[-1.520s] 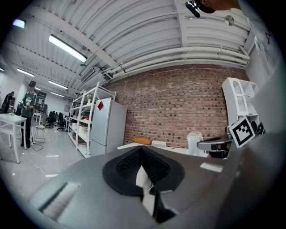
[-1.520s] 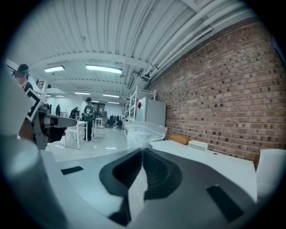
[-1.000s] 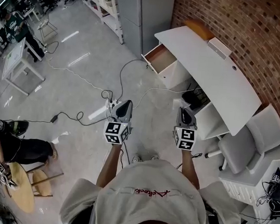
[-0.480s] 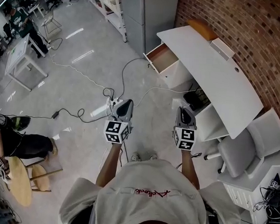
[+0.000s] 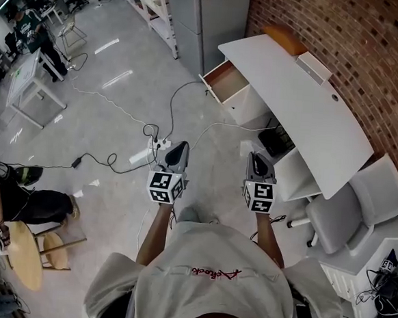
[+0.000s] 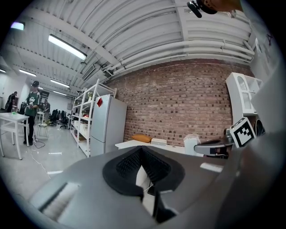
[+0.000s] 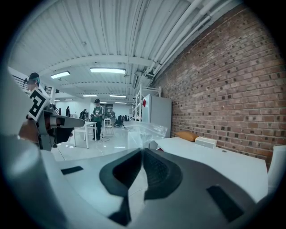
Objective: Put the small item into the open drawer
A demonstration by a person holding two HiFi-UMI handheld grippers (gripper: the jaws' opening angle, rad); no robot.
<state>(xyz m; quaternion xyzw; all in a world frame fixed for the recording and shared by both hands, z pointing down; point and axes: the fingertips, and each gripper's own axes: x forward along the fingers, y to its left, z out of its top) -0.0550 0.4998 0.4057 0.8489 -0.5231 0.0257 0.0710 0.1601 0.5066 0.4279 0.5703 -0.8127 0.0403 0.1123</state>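
The open drawer (image 5: 223, 82), wood-lined, sticks out of the left end of a white desk (image 5: 306, 108) by the brick wall, well ahead of both grippers. My right gripper (image 5: 257, 157) is shut on a small clear plastic bag (image 7: 145, 133) that stands up from its tip; in the head view the bag (image 5: 245, 147) is a faint pale patch. My left gripper (image 5: 179, 146) is level with it, shut and holding nothing. Over the floor, the left gripper (image 6: 140, 150) and right gripper (image 7: 143, 152) both aim towards the desk (image 7: 210, 162).
An orange cushion (image 5: 284, 39) and a white box (image 5: 312, 66) lie on the desk. A white chair (image 5: 349, 208) stands at the right. Cables and a power strip (image 5: 160, 145) cross the floor ahead. A grey cabinet (image 5: 210, 18) stands behind the drawer. A person (image 5: 17, 206) sits at far left.
The view has shifted a little as the person steps forward. Both grippers stay shut, side by side, the bag still in the right one.
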